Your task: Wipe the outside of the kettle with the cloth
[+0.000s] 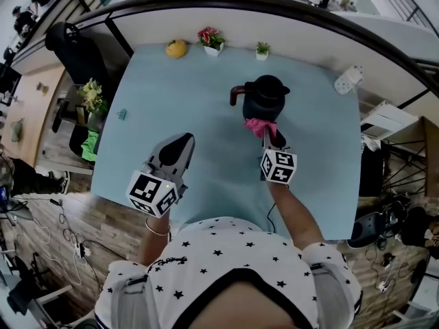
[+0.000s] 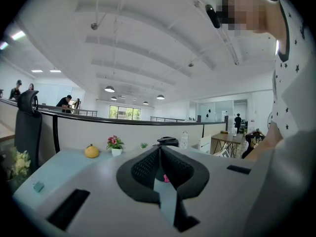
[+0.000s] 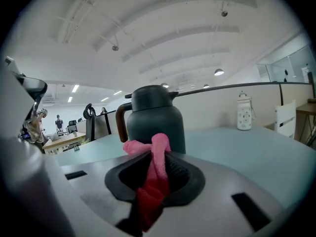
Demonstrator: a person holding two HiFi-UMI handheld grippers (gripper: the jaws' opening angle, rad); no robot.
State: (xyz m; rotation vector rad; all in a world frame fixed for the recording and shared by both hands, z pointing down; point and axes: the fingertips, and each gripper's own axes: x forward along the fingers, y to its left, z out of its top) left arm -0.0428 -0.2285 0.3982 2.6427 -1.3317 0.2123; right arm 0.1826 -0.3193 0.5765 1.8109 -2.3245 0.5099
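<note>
- Holding a pink cloth (image 3: 154, 154), the right tongs (image 1: 267, 134) are squeezed tight on it.
- The cloth is just in front of the dark kettle (image 1: 265, 96), low down. I cannot tell if it touches.
- The kettle stands upright on the blue table (image 1: 206, 101), toward the far side, with its handle to the left.
- The left tongs (image 1: 182, 142) are closed with nothing in them, over the near part of the table.
- A yellow fruit (image 1: 176, 48) and a flower pot (image 1: 211, 40) sit at the far edge.
</note>
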